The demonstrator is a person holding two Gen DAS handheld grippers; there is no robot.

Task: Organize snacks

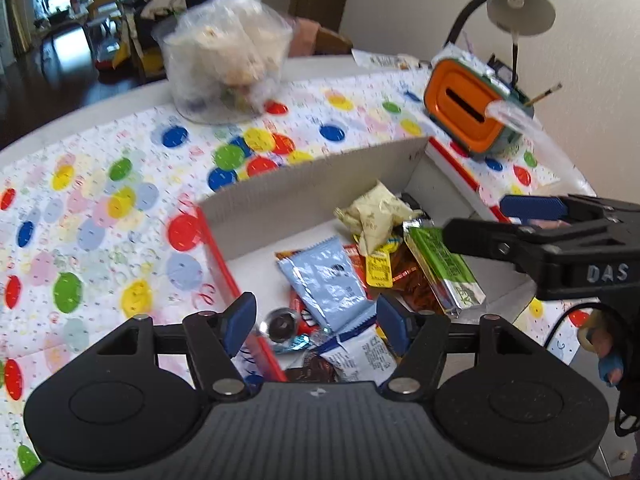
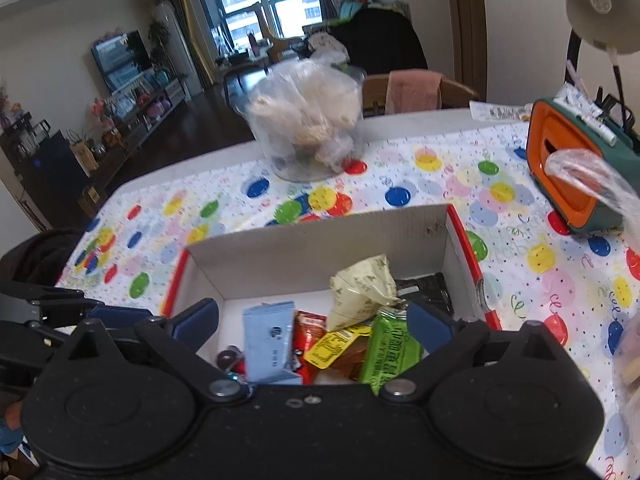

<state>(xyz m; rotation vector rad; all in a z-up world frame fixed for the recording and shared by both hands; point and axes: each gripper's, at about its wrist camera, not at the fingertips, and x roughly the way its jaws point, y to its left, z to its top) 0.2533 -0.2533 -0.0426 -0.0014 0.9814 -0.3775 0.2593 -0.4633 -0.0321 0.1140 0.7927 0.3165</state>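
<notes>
Over the cardboard box (image 2: 320, 240) near the counter's front edge: left gripper (image 1: 316, 320) fingers apart, nothing between them. Right gripper (image 2: 316, 324) fingers spread wide, also empty. Snack packets all lie in the box: blue packet (image 2: 270, 340), green bar (image 2: 390, 350), cream pouch (image 2: 362, 292), yellow sachet (image 2: 332, 346). Clear snack tub (image 2: 306, 124) stands at the far edge.

Tablecloth (image 1: 100, 200) — white, multicoloured dots; box (image 2: 320, 248) — white, red-edged; green packet (image 2: 390, 356).
</notes>
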